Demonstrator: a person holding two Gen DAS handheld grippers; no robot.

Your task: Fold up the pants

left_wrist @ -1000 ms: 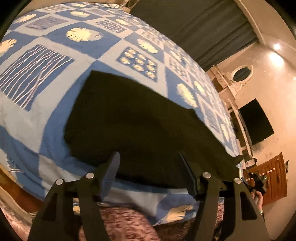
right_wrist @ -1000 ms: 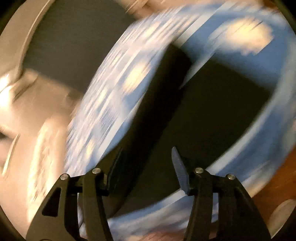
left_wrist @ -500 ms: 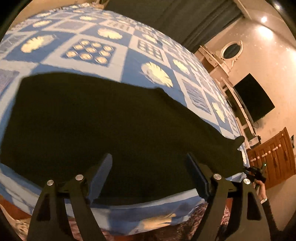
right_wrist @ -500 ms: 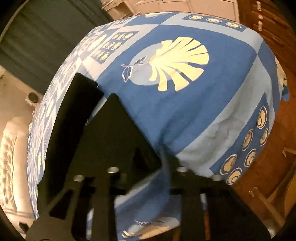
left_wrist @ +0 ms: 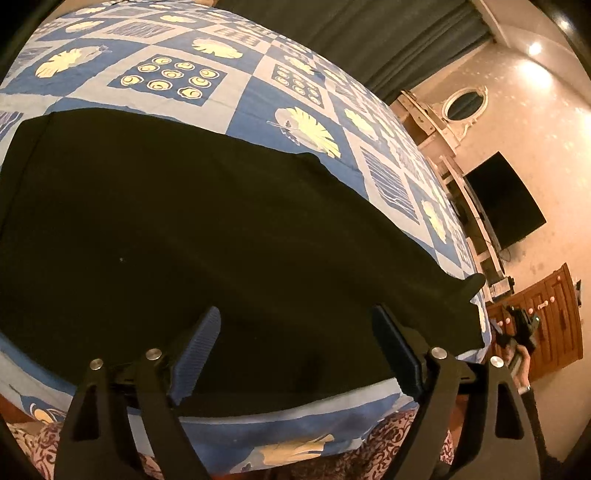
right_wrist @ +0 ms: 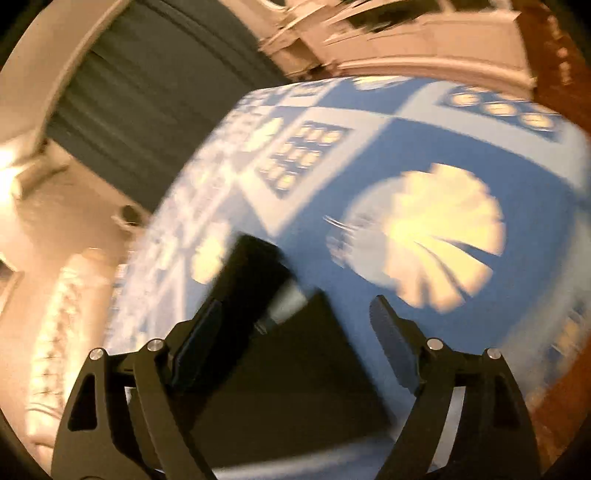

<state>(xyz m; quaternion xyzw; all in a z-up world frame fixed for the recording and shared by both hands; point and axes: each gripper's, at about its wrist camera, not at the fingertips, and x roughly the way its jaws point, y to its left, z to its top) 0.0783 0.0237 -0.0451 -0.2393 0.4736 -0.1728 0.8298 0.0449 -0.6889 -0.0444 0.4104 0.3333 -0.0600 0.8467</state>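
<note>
Your left tongs (left_wrist: 295, 350) are spread wide over the near edge of the black pants (left_wrist: 207, 236), nothing between the pads, and they have just been opening further. The pants lie flat on the bed (left_wrist: 243, 92), on a blue and pale checked cover printed with cream shells and leaves; in the left wrist view they run as one long dark band from the left edge across to the right, close along the near side of the bed, with a strip of cover showing below them. At the far right end of the band a small dark tab of cloth sticks up. Further right in that view: grey curtain (left_wrist: 369, 33), a pale shelf unit with an oval mirror (left_wrist: 465, 103), a dark wall screen (left_wrist: 506, 199), a brown wooden cabinet (left_wrist: 554, 317), and your right hand (left_wrist: 517, 362) with the other tool low at the frame edge. Right wrist view is badly motion blurred. Your right tongs (right_wrist: 295, 321) are spread wide too, jaws just opened from near shut, no cloth pinched as far as the blur lets you tell. One end of the pants (right_wrist: 295, 369) lies below and between the jaws, reaching up toward the left finger (right_wrist: 199, 332); a pale patch sits on the dark cloth, too blurred to identify. The right finger (right_wrist: 391, 339) is over bare blue cover, with a large cream shell print (right_wrist: 432, 236) beyond it.
</note>
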